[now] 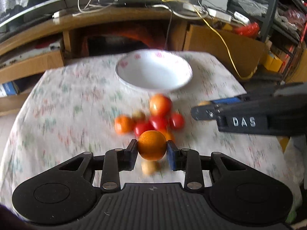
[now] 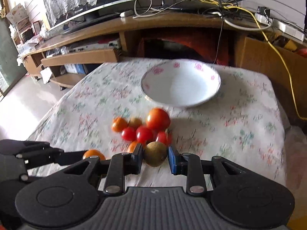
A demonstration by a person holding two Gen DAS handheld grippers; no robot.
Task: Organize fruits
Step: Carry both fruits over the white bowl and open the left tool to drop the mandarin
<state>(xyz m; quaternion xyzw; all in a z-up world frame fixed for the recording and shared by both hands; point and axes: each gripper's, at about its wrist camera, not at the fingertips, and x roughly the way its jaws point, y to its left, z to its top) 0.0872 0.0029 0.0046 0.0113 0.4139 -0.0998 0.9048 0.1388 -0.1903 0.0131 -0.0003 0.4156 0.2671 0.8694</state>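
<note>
Two fruits are clamped, an orange (image 1: 152, 145) in the left gripper (image 1: 152, 149) and a kiwi (image 2: 155, 154) in the right gripper (image 2: 155, 156), while the bowl (image 2: 180, 97) sits empty and the pile (image 2: 143, 129) waits on the worktop (image 2: 239, 134).

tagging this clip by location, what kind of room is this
Most likely a home living room. A low wooden media console carries a flat dark television screen and tangled cables, and the small table wears a floral white tablecloth with a white pink-flowered ceramic bowl.
</note>
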